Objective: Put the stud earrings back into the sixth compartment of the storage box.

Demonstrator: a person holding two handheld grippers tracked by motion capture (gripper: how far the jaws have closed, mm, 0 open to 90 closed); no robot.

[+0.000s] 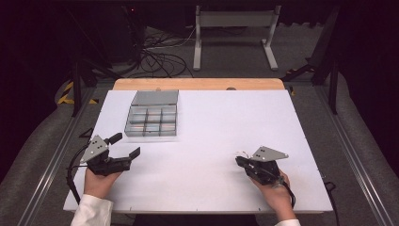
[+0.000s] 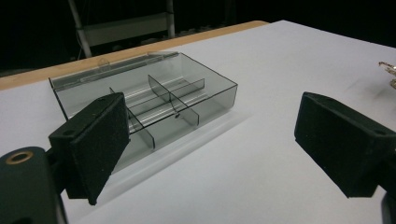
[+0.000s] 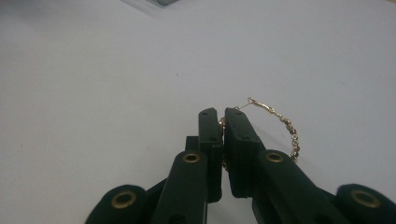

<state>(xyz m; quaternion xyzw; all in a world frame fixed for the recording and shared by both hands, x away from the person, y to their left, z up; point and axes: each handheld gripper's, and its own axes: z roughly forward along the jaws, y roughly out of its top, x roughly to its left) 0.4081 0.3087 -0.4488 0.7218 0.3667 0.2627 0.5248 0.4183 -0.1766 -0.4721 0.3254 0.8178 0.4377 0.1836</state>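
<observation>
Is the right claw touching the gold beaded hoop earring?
Touching. In the right gripper view the right claw is shut on the gold beaded hoop earring, whose wire disappears between the two pads.

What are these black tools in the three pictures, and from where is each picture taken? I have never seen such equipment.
No machine moves by itself here. A person sits at a white table and holds a hand tool with two black jaws in each hand. The high view looks down from above: the left claw stands open, with nothing between its jaws, and the right claw is shut. The other two pictures come from small cameras riding on each tool, looking along its jaws. The left gripper view faces a clear plastic box divided into compartments; its lid lies open. In the right gripper view, the right claw pinches a gold beaded earring with a clasp, most of it sticking out beside the jaws.
</observation>
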